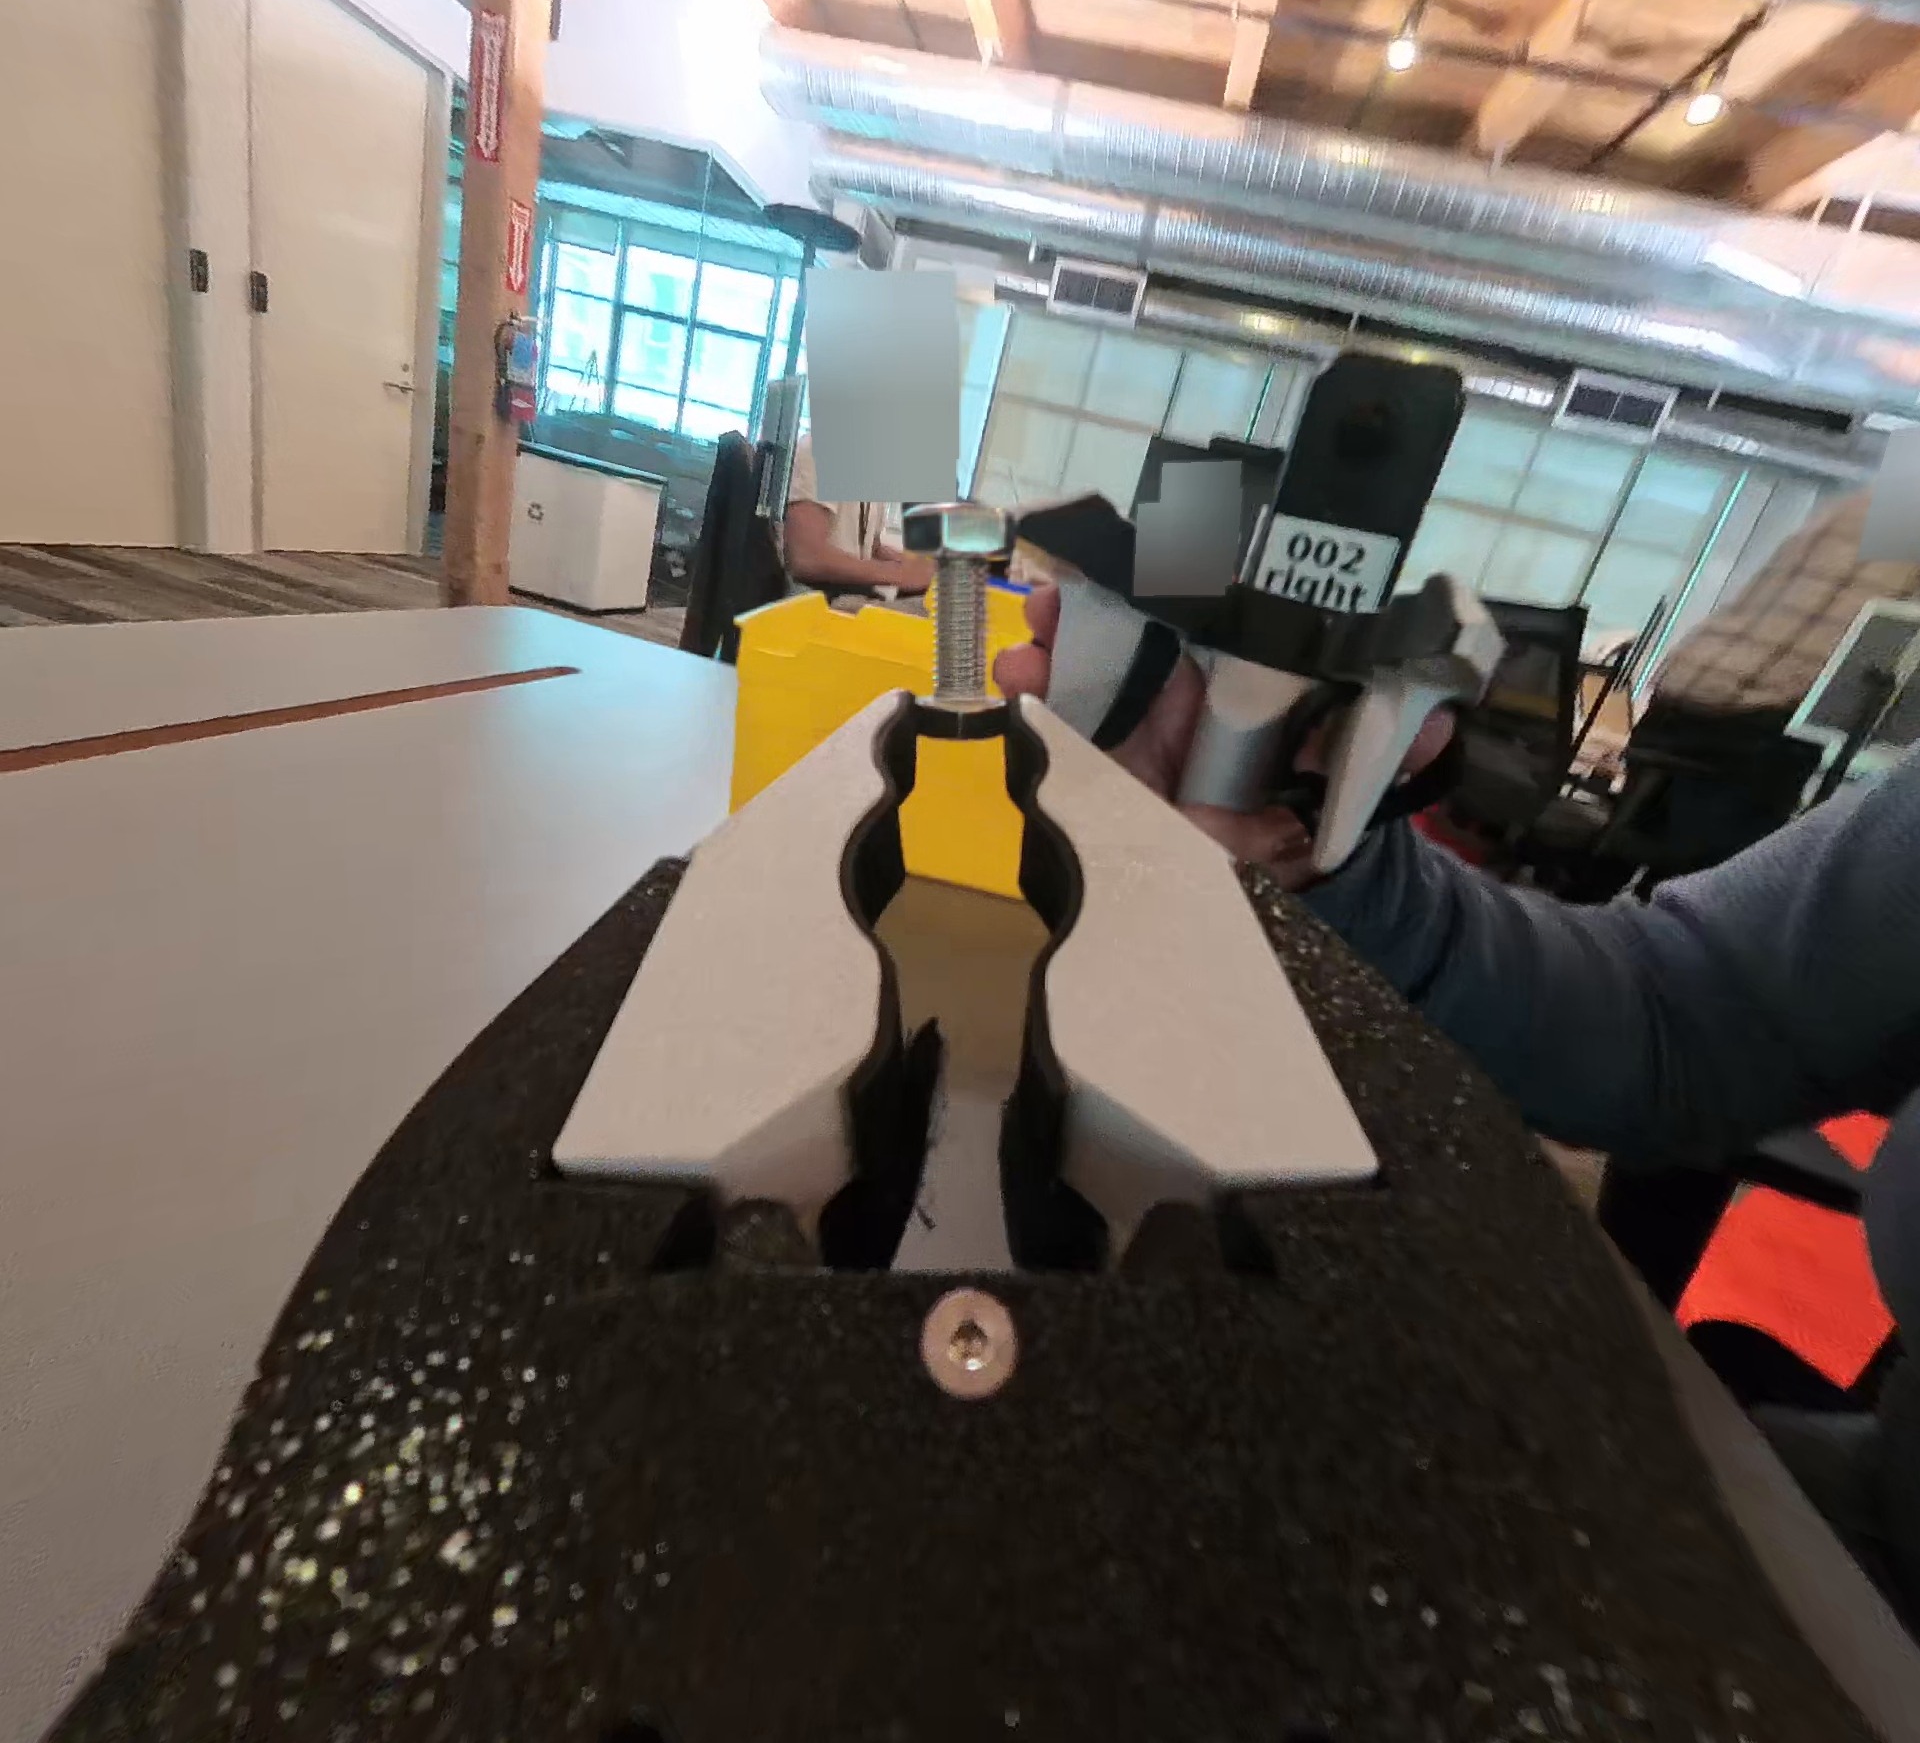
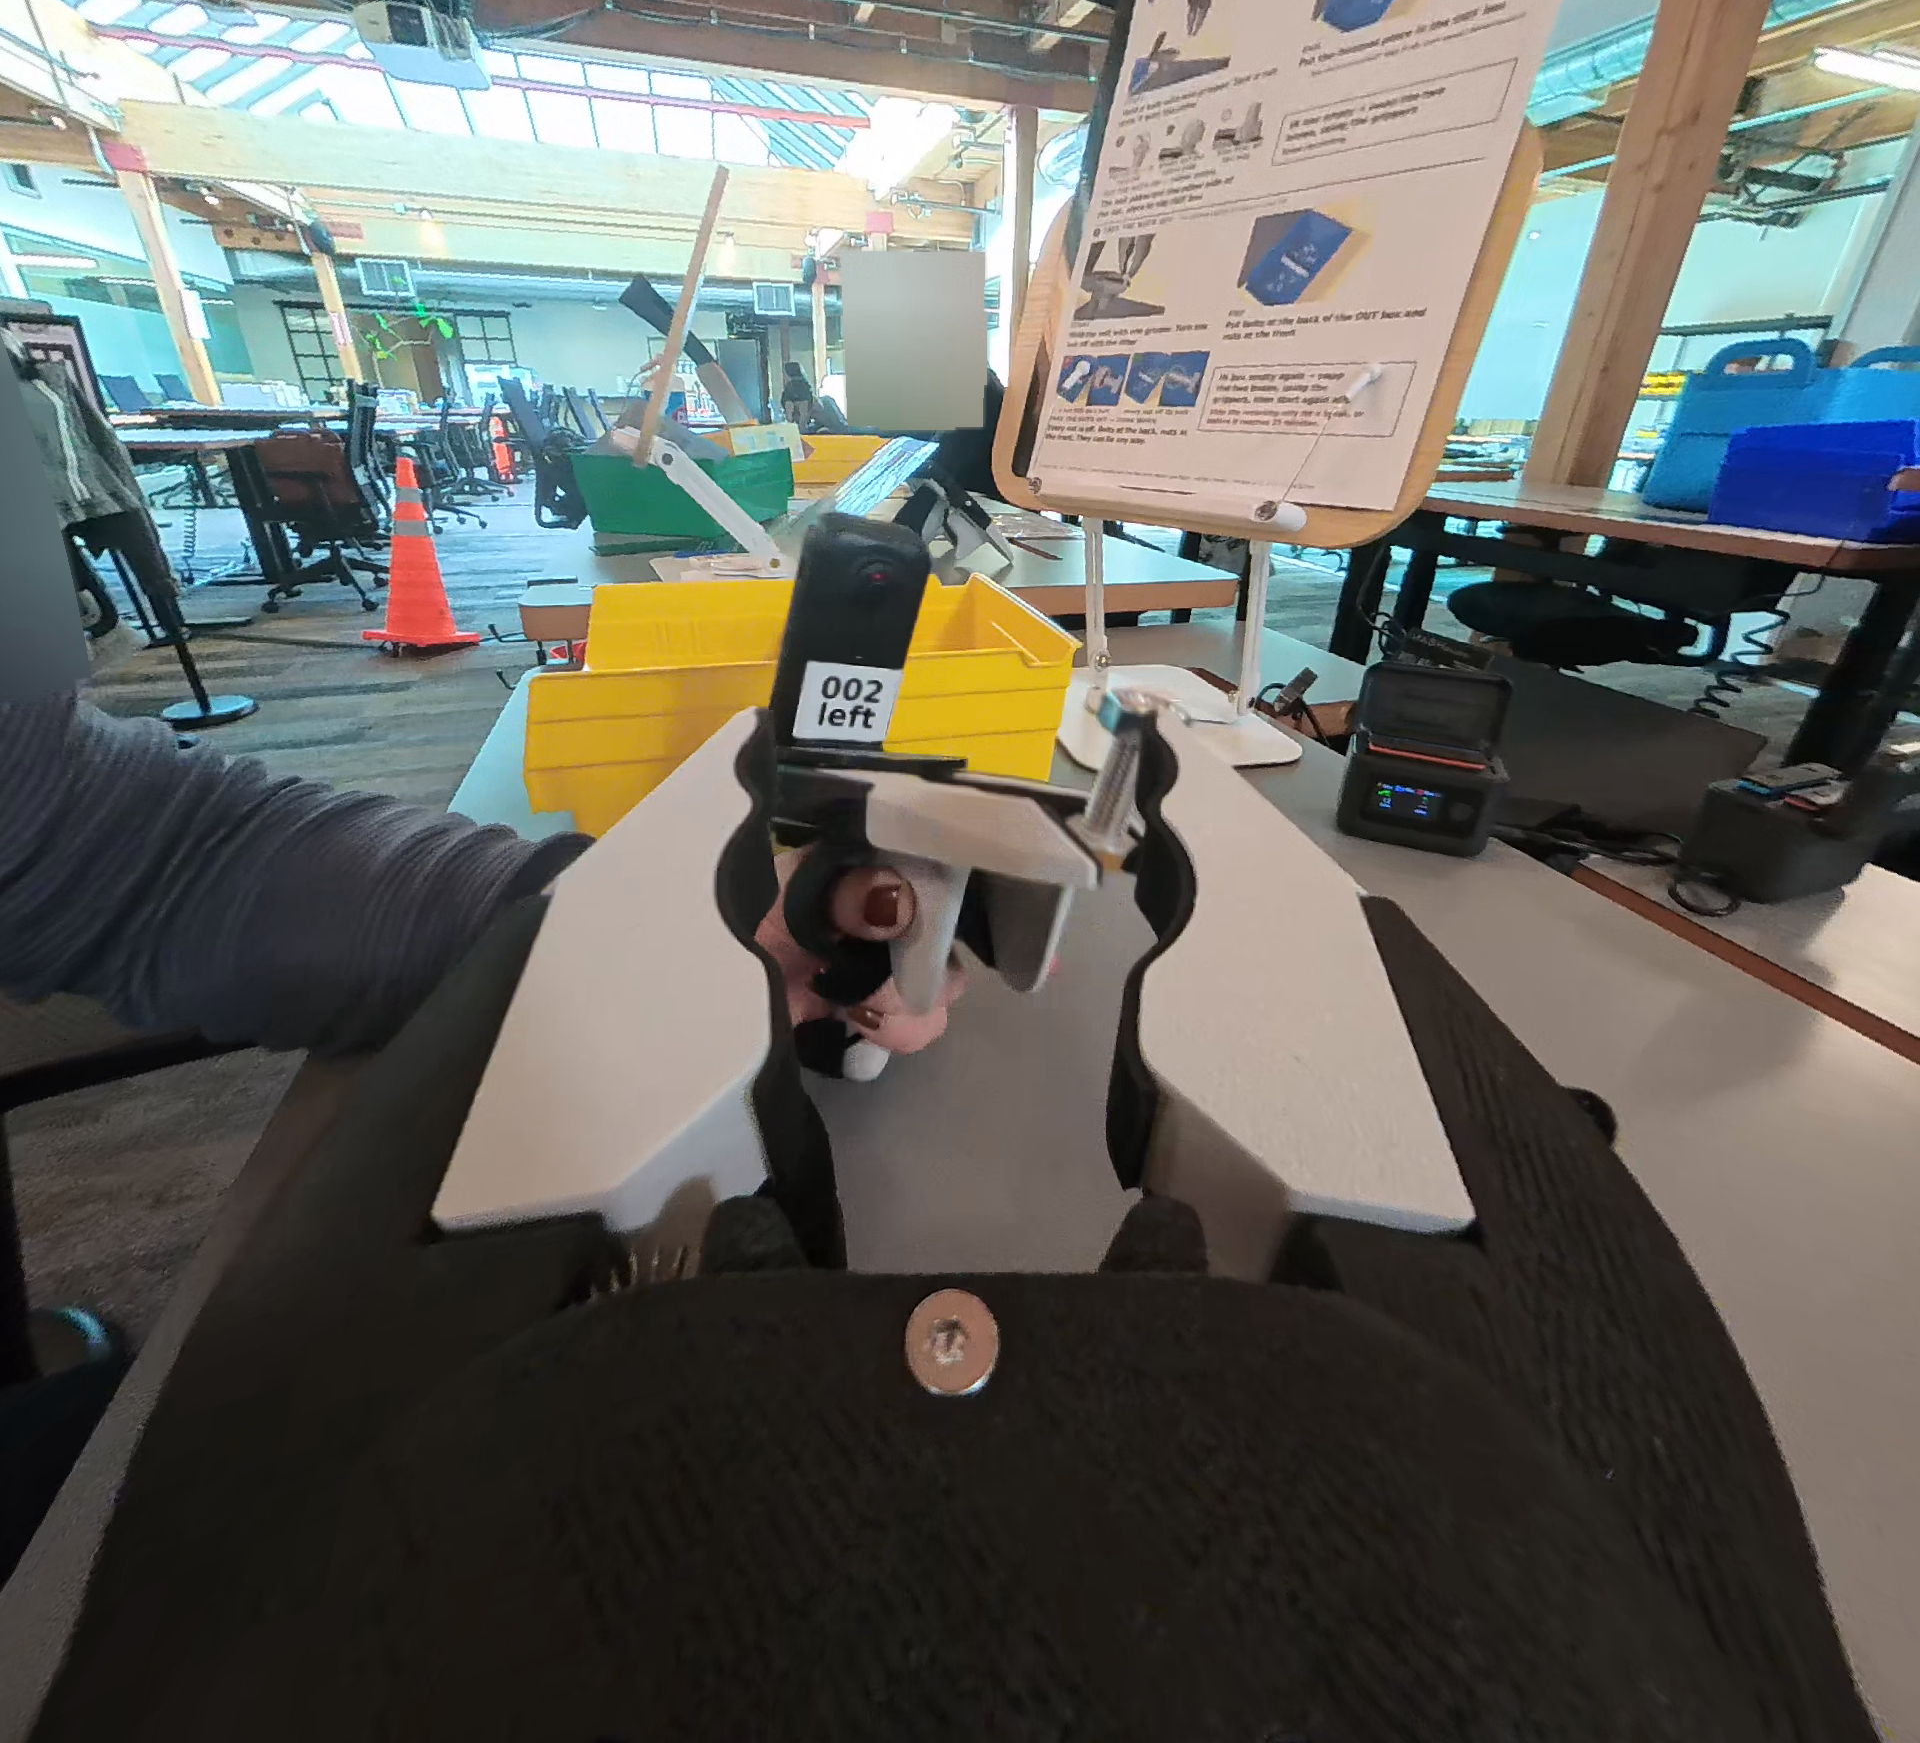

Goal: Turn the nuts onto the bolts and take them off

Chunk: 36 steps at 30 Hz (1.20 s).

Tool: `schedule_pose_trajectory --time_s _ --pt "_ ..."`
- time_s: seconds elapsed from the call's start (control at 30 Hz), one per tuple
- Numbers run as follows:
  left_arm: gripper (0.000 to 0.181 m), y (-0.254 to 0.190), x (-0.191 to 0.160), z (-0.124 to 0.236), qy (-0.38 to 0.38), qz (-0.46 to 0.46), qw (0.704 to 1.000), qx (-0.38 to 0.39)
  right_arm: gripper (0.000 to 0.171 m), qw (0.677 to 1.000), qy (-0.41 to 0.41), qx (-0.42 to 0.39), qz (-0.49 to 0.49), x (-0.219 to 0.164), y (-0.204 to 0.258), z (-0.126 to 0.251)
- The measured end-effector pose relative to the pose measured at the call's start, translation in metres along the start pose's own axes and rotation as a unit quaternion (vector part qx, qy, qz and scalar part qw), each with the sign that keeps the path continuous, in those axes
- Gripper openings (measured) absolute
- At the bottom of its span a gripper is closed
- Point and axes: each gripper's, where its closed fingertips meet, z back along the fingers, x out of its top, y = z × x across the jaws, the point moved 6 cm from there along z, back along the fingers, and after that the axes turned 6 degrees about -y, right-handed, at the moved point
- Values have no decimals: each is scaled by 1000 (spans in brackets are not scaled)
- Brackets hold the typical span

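My left gripper (image 1: pixel 961 722) is shut on a hex nut (image 1: pixel 962 719) at its fingertips. A silver bolt (image 1: pixel 958 623) stands upright out of the nut, its hex head (image 1: pixel 956 532) on top. My right gripper (image 2: pixel 956 737) is wide open and empty. In the right wrist view the left gripper (image 2: pixel 1096 846) sits between its fingers, with the bolt (image 2: pixel 1117 784) tilted close to the right finger. In the left wrist view the right gripper (image 1: pixel 1268 581) has one black fingertip (image 1: pixel 1070 521) beside the bolt head; whether it touches is unclear. Both are held above the table.
A yellow bin (image 2: pixel 675 717) stands just behind the grippers on the grey table (image 2: pixel 1558 1070); it also shows in the left wrist view (image 1: pixel 821 706). An instruction board (image 2: pixel 1299 187) on a white stand, a small black device (image 2: pixel 1418 779) and cables are at the right.
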Motion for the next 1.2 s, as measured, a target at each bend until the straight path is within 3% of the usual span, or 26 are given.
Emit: schedule_pose_trajectory --time_s 0.23,0.43,0.5,0.67,0.9,1.1,1.2 --pt "14 -18 -11 -11 36 -22 998 -49 71 1000 2 -8 -9 -4 -1 -2" --pt "14 8 5 5 -14 1 999 29 68 1000 -2 -15 -13 -1 -5 1" --pt "14 3 6 4 -16 8 1000 5 69 1000 -3 -27 -13 -1 -8 1" --pt "15 -24 -18 -15 60 -14 995 -75 70 1000 8 -15 -19 -6 -3 -3" --pt "14 8 1 2 -6 13 999 29 66 999 7 -22 -26 -3 -8 1" --pt "15 -19 -16 -14 54 10 996 -67 71 999 21 -26 -34 -9 -7 -3" --pt "15 -19 -21 -16 62 3 996 -58 70 999 27 -12 -34 -11 -3 -4"
